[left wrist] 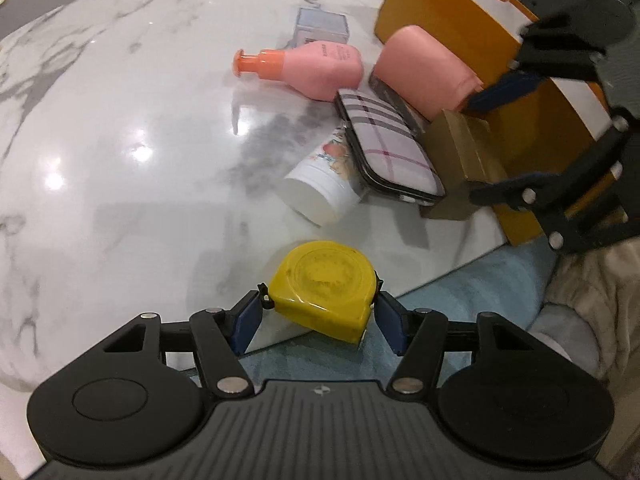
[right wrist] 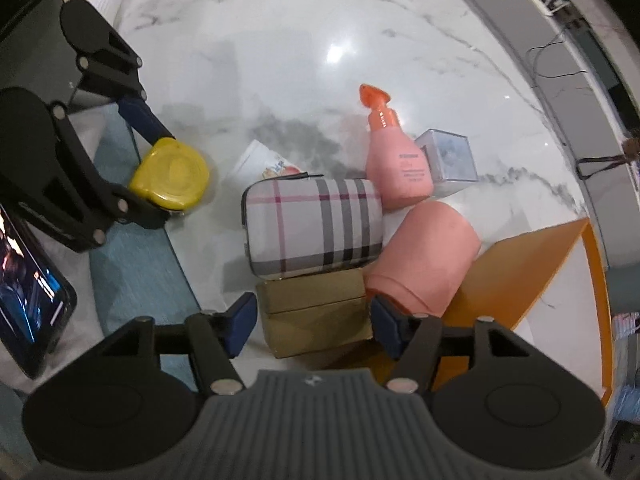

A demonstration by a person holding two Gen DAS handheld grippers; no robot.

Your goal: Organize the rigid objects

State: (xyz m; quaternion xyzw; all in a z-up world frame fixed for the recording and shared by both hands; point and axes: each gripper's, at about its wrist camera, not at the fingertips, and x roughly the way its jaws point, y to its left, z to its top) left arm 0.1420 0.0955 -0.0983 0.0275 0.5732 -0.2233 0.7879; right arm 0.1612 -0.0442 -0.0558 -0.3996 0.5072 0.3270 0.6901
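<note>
Marble-patterned surface (left wrist: 120, 120), inspected from both wrist views.

Left gripper (left wrist: 318, 314): its blue fingers (left wrist: 246, 320) press on either side of a yellow tape measure (left wrist: 324, 288), which sits at the near edge of the surface.

Right gripper (right wrist: 312, 322): its fingers (right wrist: 240, 320) stand parted either side of a tan cardboard box (right wrist: 316, 312); a gap shows at the left finger, so nothing is gripped.

Container: an orange open-topped box (right wrist: 532, 264) stands at the edge of the surface. Its white interior is only partly visible; no contents can be confirmed.

Loose items grouped beside it:
- A plaid zip case (right wrist: 312, 228) lies against the tan box.
- A pink cup-shaped object (right wrist: 428, 256) lies tilted against the orange box.
- A pink pump bottle (right wrist: 396, 160) with an orange top lies on its side.
- A small pale-blue carton (right wrist: 452, 156) stands just behind that bottle.
- A white printed tube (left wrist: 320, 188) lies partly under the plaid case.

A lit phone (right wrist: 28, 288) rests off the surface.
</note>
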